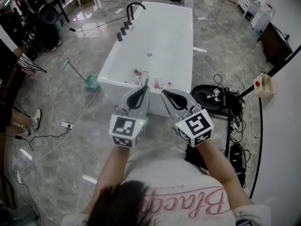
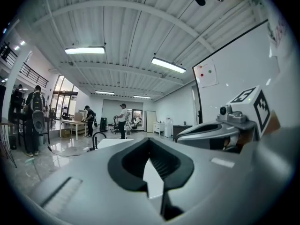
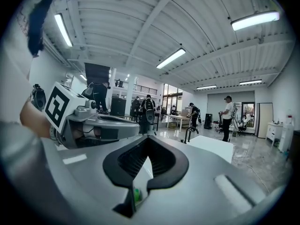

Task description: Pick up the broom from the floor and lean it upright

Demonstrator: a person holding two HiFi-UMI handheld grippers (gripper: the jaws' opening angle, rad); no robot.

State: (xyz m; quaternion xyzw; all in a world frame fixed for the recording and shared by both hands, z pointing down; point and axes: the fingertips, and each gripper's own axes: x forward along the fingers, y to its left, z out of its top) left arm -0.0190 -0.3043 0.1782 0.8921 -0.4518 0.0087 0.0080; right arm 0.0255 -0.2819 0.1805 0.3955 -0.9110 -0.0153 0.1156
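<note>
The broom (image 1: 79,73), with a pale handle and a teal head (image 1: 92,83), lies on the marble floor beside the left side of the white bathtub (image 1: 164,36). I hold both grippers side by side in front of my chest, pointing level at the tub's near end, well away from the broom. My left gripper (image 1: 145,86) (image 2: 150,140) is shut with nothing between its jaws. My right gripper (image 1: 164,92) (image 3: 147,138) also has its tips together and holds nothing. The broom does not show in either gripper view.
A black faucet (image 1: 133,8) stands at the tub's far left rim, and small items (image 1: 146,74) lie inside its near end. Cables and a black round device (image 1: 209,98) crowd the floor at right. A power strip (image 1: 66,125) and a person's shoe (image 1: 35,118) are at left.
</note>
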